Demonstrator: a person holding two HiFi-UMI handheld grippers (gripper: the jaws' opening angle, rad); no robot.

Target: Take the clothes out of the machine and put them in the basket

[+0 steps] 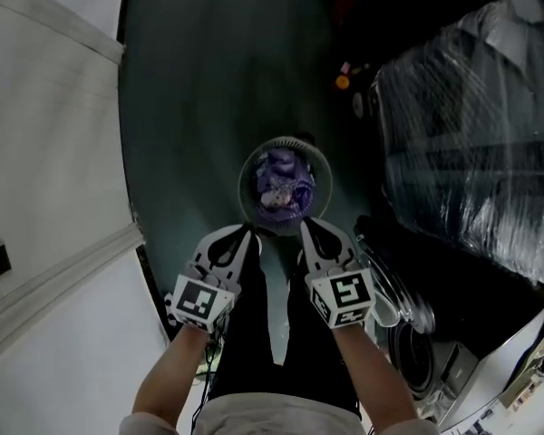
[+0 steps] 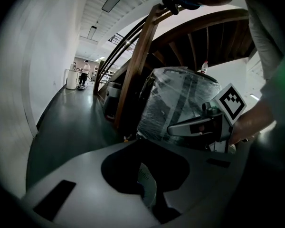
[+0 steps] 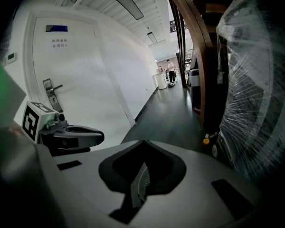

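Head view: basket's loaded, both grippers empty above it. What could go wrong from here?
1. The machine's door seems to hang open close beside the right gripper; a swing toward the drum could clip it.
2. The clothes look to fill the small basket; another load may spill over its rim.

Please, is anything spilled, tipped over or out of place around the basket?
Nothing stands out. The basket stands upright on the floor with the clothes inside it, and none lies beside it. The left gripper and right gripper are shut and empty.
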